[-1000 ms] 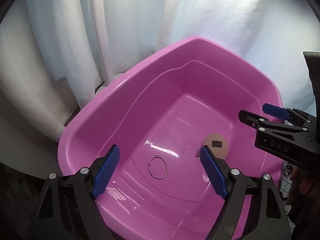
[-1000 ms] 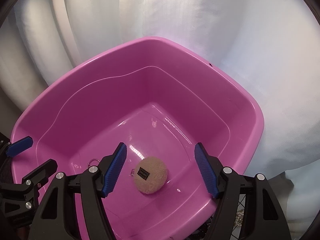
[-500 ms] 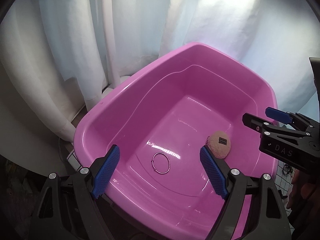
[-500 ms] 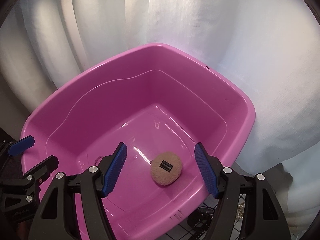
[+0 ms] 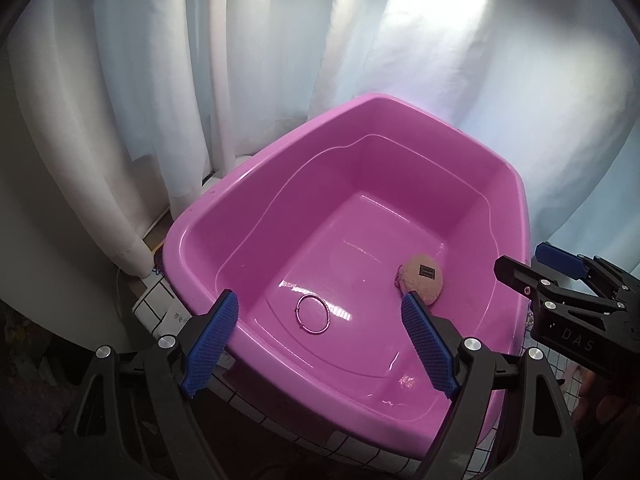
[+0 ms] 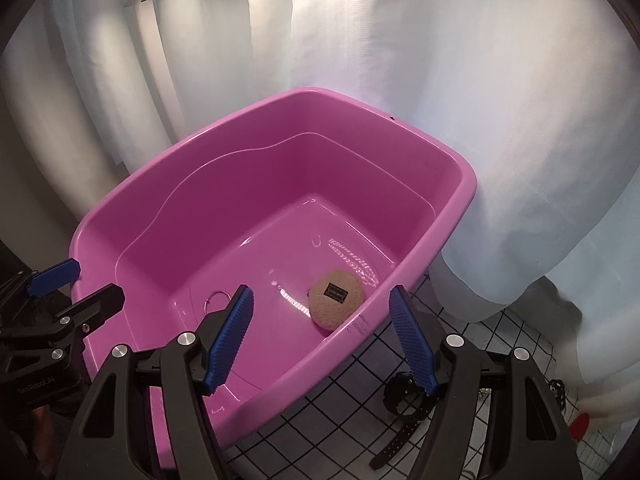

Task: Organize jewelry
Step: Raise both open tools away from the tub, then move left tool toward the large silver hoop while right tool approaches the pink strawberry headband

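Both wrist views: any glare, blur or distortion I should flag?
Left wrist: fisheye bending, dark corners, blown-out curtain, glare streaks on the pink tub floor; the bangle stays sharp. Right wrist: same bending, floor glare near the plush pouch, smeared lower right.

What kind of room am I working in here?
Probably a home room by a window: white curtains hang behind a pink plastic tub on a black-gridded white surface. The tub holds a thin ring bracelet and a fuzzy round keychain.
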The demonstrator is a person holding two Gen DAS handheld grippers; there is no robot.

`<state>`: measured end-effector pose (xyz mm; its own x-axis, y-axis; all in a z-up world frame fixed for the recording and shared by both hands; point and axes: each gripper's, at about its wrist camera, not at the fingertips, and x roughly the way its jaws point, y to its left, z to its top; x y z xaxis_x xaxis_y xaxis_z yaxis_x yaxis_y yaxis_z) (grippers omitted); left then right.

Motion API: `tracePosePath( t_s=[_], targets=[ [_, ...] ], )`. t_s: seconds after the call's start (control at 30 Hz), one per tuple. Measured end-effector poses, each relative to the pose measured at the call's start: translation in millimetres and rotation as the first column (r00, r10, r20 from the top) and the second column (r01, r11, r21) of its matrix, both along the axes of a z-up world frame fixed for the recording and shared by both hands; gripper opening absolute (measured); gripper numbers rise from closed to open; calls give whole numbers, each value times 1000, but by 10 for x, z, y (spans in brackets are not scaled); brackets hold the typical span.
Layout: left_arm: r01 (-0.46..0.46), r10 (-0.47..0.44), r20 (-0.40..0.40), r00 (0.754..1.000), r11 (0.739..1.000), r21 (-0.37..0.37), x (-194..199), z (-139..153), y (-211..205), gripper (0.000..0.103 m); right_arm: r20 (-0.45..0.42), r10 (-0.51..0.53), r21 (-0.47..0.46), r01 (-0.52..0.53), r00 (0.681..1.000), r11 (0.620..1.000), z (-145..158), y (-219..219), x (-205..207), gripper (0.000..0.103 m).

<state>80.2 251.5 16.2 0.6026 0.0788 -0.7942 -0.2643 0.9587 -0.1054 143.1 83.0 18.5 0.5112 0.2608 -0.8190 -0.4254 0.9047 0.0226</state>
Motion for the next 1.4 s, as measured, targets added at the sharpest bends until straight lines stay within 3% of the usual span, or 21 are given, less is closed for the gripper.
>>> tracePosePath(
  t_s=[0.3,0.5,0.87,1.2,1.4],
  targets=[
    [59,-60,58,997,998,11,-258,95,-146,85,42,-100,70,97,994,993,29,-350,-587,67],
    [143,-142,90,986,990,2,-358,107,-515,85,46,-205,108,199,978,974,7,-771,-1018,67],
    [305,-303,124,945,952,7,-622,60,-1539,89,26,-425,124,419,905,899,-240,-2065,-1916,67],
    [293,-293,33,956,956,-9,-1093,-418,-2475,90,-12,-513,92,512,858,854,-535,-3414,-2621,67],
    [237,-237,2,971,971,36,-1384,-590,-2850,90,-29,-504,94,504,863,859,-672,-3990,-2822,67]
  ],
)
